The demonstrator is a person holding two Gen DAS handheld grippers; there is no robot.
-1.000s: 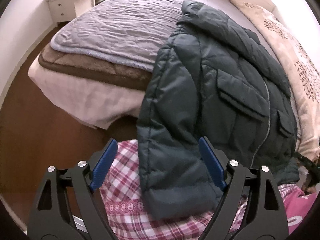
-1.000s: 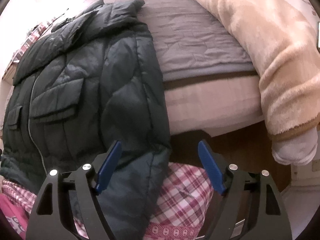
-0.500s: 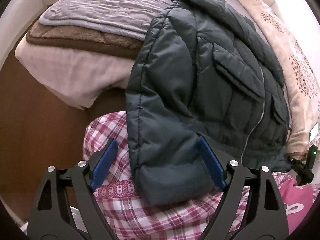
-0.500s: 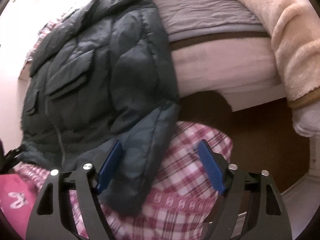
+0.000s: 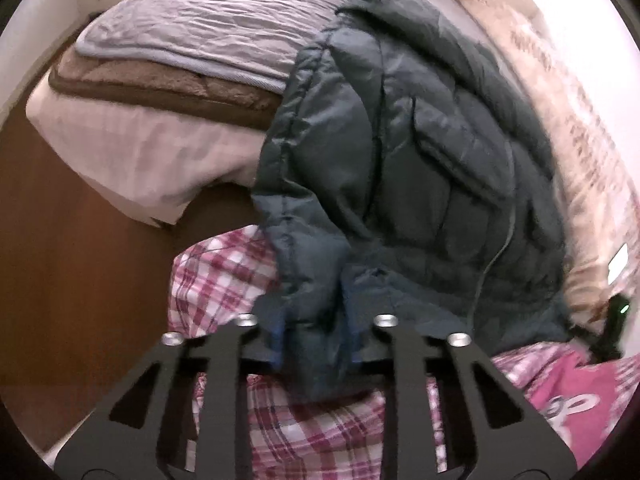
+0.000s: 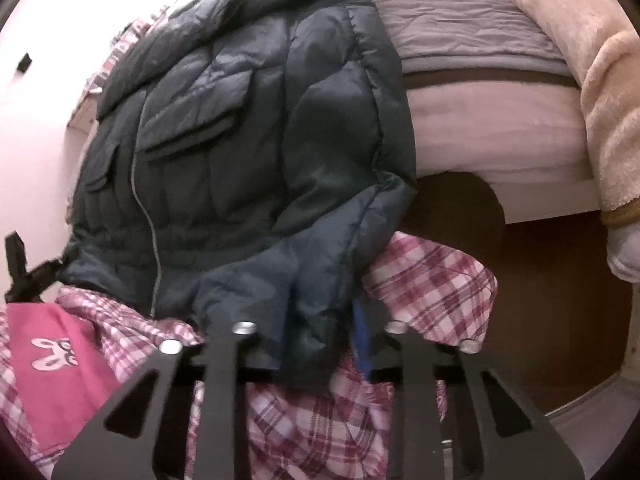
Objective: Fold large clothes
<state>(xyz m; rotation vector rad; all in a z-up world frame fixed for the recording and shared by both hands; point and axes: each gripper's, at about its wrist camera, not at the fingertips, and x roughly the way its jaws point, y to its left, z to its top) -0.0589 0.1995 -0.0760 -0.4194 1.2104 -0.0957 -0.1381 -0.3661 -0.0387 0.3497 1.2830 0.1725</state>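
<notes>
Jacket (image 5: 420,152) — one; tongs — two

Cloth on cloth, hard black tooling in front.

Jacket (image 5: 420,152): quilted padded cloth, dark teal, slight sheen on the puffed panels, stitched seams, flap pockets. Bedspread (image 5: 224,28): lilac-grey cloth, matt, finely wrinkled. Blanket edge (image 5: 160,84) beneath it: brown, plush, fuzzy nap. Mattress side (image 5: 132,148): pale, matt, faintly ribbed cloth. Fleece blanket (image 6: 592,92): cream, thick, soft pile. Plaid trousers (image 6: 312,420): thin woven cloth, pink and white check, matt. Left gripper (image 5: 316,336) and right gripper (image 6: 320,340): matt black rigid arms, bright metal screw heads, smooth blue pads. Floor (image 5: 72,280): brown, smooth, low gloss, wood-like.
</notes>
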